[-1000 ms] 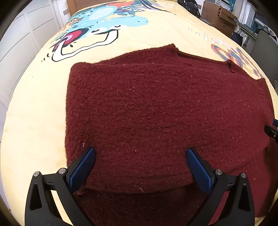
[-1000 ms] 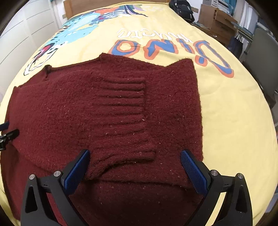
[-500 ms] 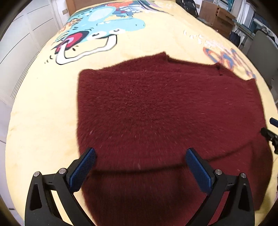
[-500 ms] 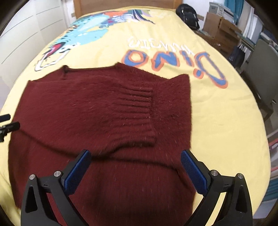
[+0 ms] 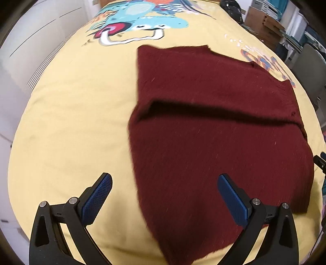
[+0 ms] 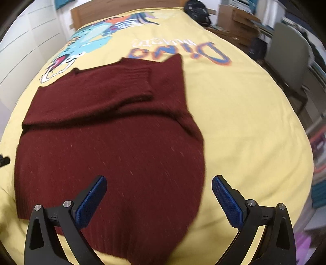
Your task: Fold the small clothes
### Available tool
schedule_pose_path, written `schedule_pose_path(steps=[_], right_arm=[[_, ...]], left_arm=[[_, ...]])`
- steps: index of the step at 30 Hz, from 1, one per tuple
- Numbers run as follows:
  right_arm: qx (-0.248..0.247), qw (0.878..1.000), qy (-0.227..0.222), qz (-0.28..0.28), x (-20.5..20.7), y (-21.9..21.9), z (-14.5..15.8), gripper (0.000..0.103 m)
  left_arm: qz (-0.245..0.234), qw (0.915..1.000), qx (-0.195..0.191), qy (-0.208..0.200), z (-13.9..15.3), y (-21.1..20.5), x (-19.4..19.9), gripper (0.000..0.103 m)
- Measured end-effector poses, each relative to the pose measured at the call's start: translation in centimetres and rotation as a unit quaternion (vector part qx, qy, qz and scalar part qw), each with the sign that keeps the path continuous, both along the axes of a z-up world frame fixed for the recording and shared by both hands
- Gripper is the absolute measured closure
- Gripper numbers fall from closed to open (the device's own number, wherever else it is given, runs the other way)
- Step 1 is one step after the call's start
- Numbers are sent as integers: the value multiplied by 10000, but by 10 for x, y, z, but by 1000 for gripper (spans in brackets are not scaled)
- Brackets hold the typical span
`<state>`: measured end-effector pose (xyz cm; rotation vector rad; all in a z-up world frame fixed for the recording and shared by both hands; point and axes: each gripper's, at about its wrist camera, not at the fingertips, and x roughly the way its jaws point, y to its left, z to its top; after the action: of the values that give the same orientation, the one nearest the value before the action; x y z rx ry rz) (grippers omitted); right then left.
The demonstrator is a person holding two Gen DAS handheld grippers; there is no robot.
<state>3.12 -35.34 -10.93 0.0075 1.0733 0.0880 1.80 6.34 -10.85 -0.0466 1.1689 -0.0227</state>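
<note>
A dark red knitted sweater [image 5: 214, 142] lies flat on a yellow bedsheet, with its sleeves folded across its upper part; a fold edge runs across its middle. It also shows in the right wrist view [image 6: 114, 142], where the ribbed cuff [image 6: 138, 81] of a sleeve lies on top. My left gripper [image 5: 165, 195] is open and empty above the sweater's near left edge. My right gripper [image 6: 159, 197] is open and empty above the sweater's near right edge. Neither touches the cloth.
The yellow sheet [image 5: 71, 122] bears a cartoon dinosaur print [image 5: 142, 20] and "Dino" lettering [image 6: 179, 51]. A white wall runs along the left. Cardboard boxes [image 6: 240, 22], a black bag [image 6: 197, 10] and a grey chair [image 6: 289, 53] stand at the right.
Both grippers have pulled back and up from the sweater, so more of it and the sheet shows. The left one has shifted leftward, the right one rightward. Both stayed open.
</note>
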Motion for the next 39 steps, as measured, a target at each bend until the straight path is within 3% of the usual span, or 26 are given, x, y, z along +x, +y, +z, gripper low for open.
schedule_pose_path(steps=[9,20,23,25,26,28,30,32,34,39], right_arm=[[256,9981,497,-250,-33,-15,-24,0],[468,9895,1360,-109,-35,-9,-55,3],[443,9883,1460,-18,-36,-5,-57,11],[439,9854,1646,-38,-36,-5,-62,27],[425,9837,1746,-48,-35,-4,-65,44],[388,9811,1897,-20,-36,-4,-70,58],[614,9784,1970,78,-36,-4,-70,84],[909,9750,2027,64,-36,-7,-69,88],[1009,9749,1981,99,-34,-9,-64,90],[1118,9793,1673,194,-22,-12,-36,91]], left_arm=[[319,9993,-7,218,-9,13,-48,1],[132,9971,-146,741,-50,-2,-73,1],[86,9959,-232,866,-58,-6,-70,1],[42,9946,-277,999,-66,-10,-67,2],[0,9939,-327,1052,-69,-12,-66,4],[-121,9932,-401,1086,-72,-17,-64,17],[-206,9932,-430,1063,-71,-20,-62,34],[-296,9922,-603,1049,-68,-21,-61,69],[-349,9902,-832,1068,-64,-20,-59,93],[-473,9902,-987,872,-39,-16,-54,94]])
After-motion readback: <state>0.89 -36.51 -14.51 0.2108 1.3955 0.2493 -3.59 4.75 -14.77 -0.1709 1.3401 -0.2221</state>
